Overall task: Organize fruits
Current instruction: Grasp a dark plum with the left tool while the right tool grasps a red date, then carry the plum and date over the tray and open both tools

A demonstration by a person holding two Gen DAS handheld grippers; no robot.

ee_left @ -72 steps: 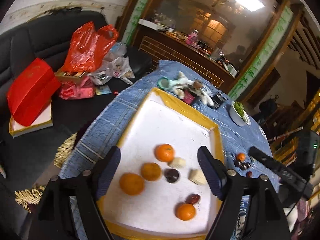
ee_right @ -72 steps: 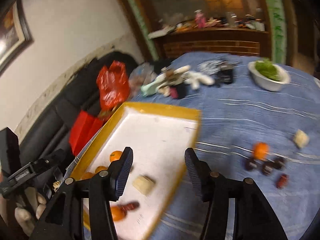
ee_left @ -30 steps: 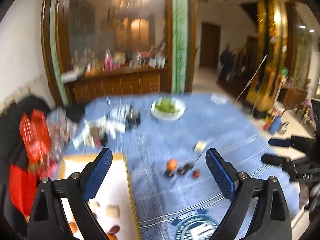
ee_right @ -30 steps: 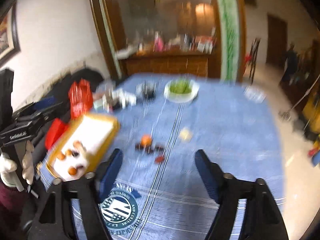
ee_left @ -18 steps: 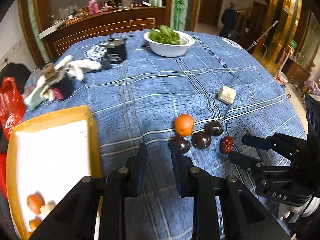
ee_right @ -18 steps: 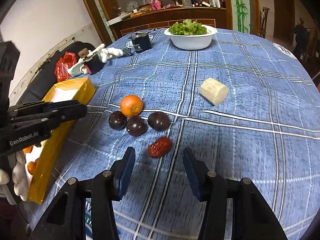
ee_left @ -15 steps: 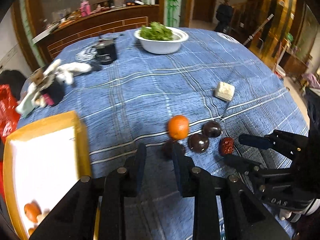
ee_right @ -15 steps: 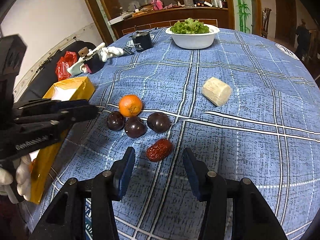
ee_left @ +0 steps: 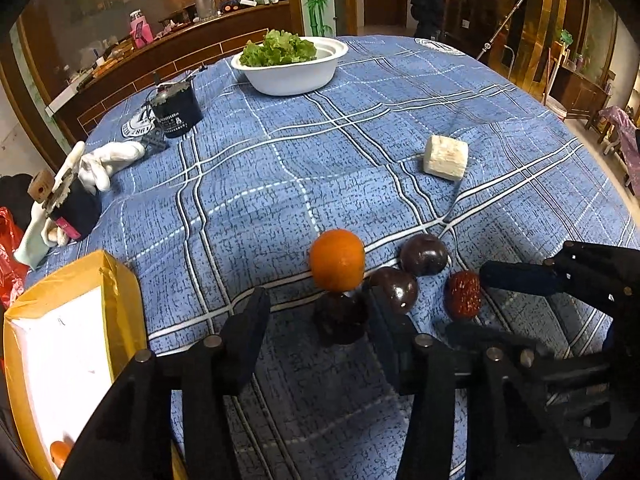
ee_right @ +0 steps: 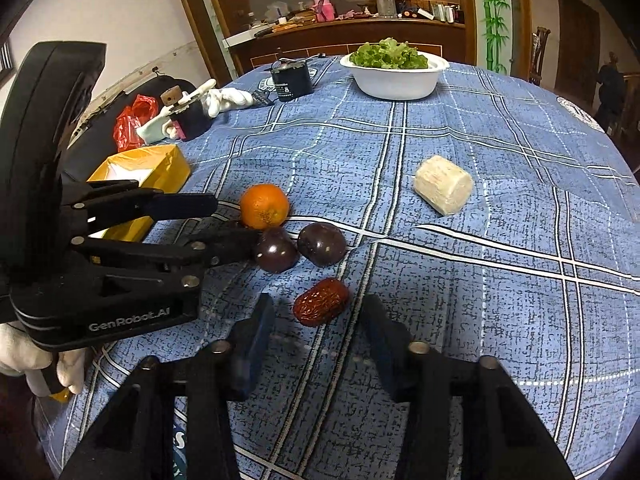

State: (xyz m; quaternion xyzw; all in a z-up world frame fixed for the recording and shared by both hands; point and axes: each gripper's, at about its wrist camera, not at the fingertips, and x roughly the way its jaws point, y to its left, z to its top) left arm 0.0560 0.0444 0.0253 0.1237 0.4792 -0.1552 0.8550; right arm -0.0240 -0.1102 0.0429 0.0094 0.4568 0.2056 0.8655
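Now the left tongs (ee_left: 316,316) stand parted around a dark plum (ee_left: 340,318) on the blue-checked tabletop (ee_left: 280,168), just below an orange (ee_left: 337,259). Beside them, the right tongs (ee_right: 316,334) gape either side of a red date (ee_right: 320,307), with two more plums (ee_right: 322,244) just beyond.

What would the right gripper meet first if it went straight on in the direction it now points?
Most likely the red date. It lies on the tablecloth just ahead of the open right gripper, between the lines of its two fingers. The dark plums come behind it, though depth is hard to judge here.
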